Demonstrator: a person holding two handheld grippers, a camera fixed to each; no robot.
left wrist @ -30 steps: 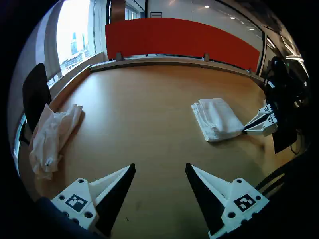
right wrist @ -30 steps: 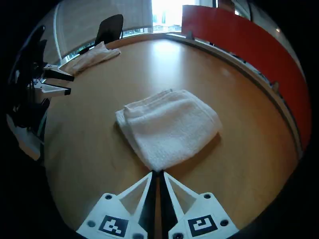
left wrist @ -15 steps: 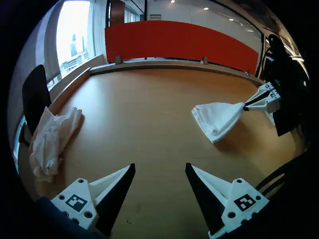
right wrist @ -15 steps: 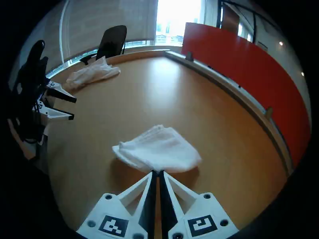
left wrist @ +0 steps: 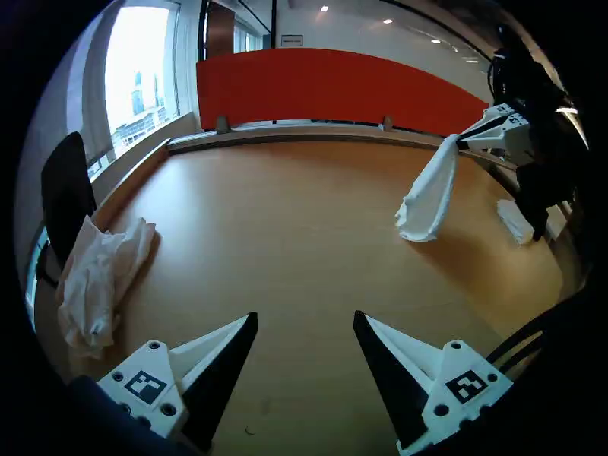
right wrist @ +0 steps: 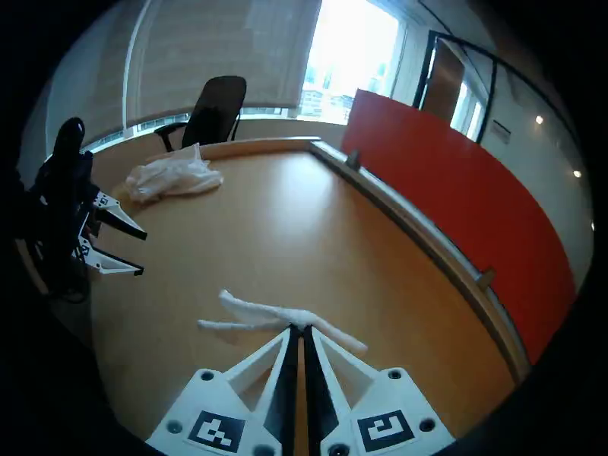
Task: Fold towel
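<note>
The left hand-held gripper (left wrist: 304, 315) hovers spread wide over the surface (left wrist: 289, 228), as before. Farther off, the right hand-held gripper (left wrist: 465, 137) pinches a corner of the towel (left wrist: 429, 194). The towel lay folded a second ago and now hangs lifted and unfurled.

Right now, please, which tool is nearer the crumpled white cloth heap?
Left. The left tool hovers near the crumpled white cloth heap; the right tool is far across.

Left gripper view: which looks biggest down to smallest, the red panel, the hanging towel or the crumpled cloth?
1. the red panel
2. the crumpled cloth, though it lies nearer the camera, so its true size is unsure
3. the hanging towel
</note>
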